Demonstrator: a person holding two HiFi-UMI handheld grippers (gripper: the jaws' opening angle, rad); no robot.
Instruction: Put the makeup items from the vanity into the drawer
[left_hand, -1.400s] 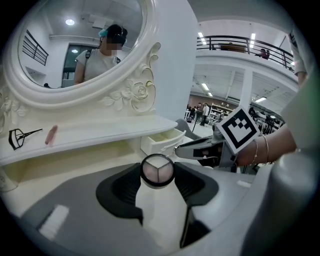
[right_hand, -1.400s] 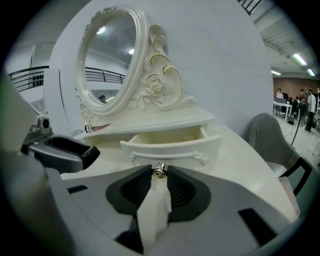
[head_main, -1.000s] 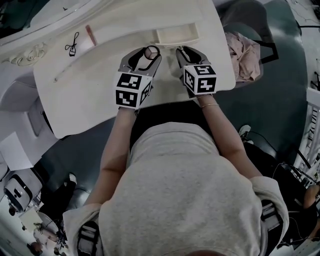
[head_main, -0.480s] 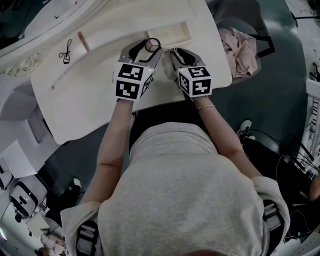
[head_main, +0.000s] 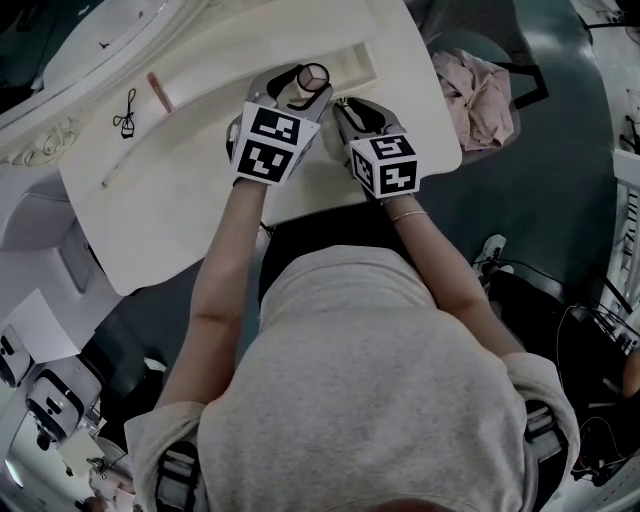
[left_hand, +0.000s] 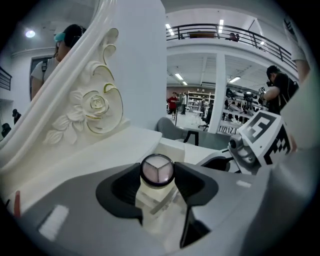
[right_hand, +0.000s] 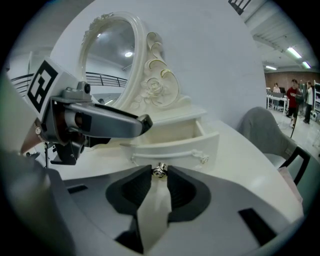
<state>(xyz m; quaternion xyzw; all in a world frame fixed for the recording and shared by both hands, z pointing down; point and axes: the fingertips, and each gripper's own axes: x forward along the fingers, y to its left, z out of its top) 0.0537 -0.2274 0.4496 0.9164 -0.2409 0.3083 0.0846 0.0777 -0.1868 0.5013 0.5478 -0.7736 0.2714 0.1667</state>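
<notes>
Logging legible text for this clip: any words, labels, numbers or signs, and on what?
None readable.
Marker cubes: black-and-white square patterns only, no letters.
Round makeup jar: no print visible on its lid.
Background hall: any signs too small to read.

Colours: vanity top (head_main: 180, 200) cream; drawer (right_hand: 170, 142) cream, knob (right_hand: 159, 171) silvery; makeup jar (left_hand: 157, 169) lid pale pink, three-sectored, dark-rimmed; cloth (head_main: 480, 95) at 2 o'clock pink.

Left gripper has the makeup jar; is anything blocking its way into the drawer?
Nothing visible. The drawer stands open beside the jar held in the left gripper; the right gripper grips its knob at the front, off the path.
</notes>
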